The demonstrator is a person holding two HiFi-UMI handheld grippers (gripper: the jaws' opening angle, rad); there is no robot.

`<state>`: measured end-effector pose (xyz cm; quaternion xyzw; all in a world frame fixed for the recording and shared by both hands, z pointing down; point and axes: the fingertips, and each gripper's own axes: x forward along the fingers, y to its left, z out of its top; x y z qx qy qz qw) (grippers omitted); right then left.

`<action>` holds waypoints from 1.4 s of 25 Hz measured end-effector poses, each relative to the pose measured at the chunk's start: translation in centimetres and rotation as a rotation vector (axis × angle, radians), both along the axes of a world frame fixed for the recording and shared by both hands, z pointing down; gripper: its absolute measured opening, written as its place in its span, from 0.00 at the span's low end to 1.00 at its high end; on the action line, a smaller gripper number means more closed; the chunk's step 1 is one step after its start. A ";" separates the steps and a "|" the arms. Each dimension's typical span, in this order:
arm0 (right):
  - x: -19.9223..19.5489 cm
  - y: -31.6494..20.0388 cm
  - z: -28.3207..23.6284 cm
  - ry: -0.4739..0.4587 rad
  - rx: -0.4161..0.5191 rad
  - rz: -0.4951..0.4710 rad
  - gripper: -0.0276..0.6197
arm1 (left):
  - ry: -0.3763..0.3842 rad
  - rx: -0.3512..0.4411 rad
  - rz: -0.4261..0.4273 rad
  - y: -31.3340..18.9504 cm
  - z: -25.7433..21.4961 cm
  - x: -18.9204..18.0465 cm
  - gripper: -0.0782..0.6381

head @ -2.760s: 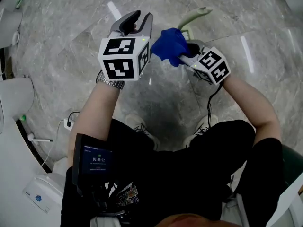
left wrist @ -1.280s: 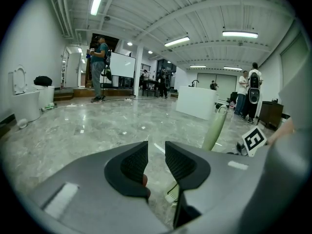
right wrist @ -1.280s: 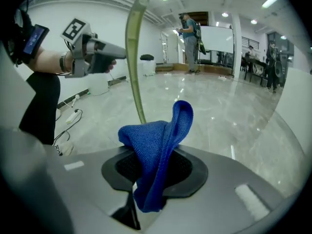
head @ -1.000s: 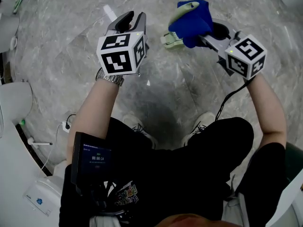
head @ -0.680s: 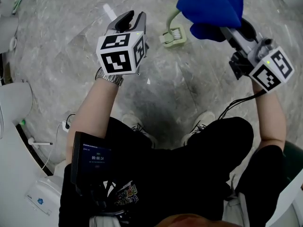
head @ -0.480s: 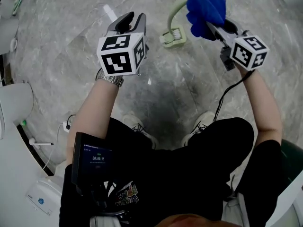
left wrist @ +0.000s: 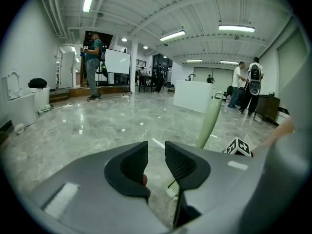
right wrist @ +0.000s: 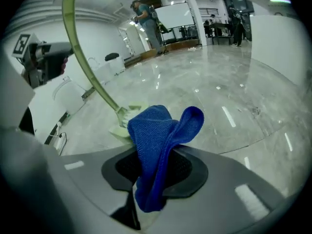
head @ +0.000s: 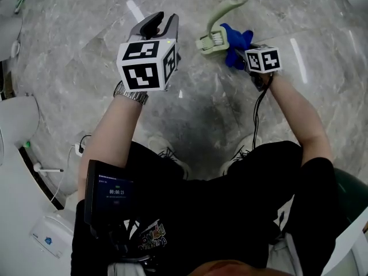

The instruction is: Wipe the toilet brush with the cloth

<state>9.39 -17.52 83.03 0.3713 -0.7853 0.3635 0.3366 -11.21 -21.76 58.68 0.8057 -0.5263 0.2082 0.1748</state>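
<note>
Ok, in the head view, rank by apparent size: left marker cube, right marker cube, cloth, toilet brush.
1. Left marker cube, though nearest the camera.
2. Toilet brush, long but thin.
3. Cloth and right marker cube: about alike.

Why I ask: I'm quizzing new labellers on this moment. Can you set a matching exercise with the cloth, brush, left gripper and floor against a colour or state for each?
Things:
1. cloth
2. brush
3. left gripper
4. floor

Colour or state:
A. pale green
B. jaws apart, nothing between them
C. blue
D. glossy grey marble

Pairs: 1-C, 2-A, 3-B, 4-D
</note>
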 end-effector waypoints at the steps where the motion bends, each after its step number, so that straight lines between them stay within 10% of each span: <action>1: 0.2 -0.1 0.4 0.031 -0.003 -0.019 0.22 | 0.001 -0.003 0.001 0.0 0.1 0.0 0.26; 7: 1.2 -5.4 -1.1 0.127 0.116 -0.094 0.22 | -0.010 -0.019 0.007 0.3 0.7 -0.7 0.26; 15: -8.8 -10.4 -3.4 0.154 0.336 -0.545 0.22 | -0.002 -0.009 -0.024 0.9 0.3 -1.9 0.26; 21: -5.1 -11.7 -3.0 0.238 0.325 -0.456 0.22 | -0.004 -0.016 -0.031 0.9 0.7 -2.4 0.26; 28: 4.4 -0.2 -0.6 0.378 0.149 -0.606 0.22 | 0.019 -0.009 0.013 0.3 0.1 -0.1 0.26; 35: -6.3 10.2 -2.3 0.093 0.098 -0.835 0.22 | 0.005 -0.022 0.016 0.1 0.3 0.2 0.26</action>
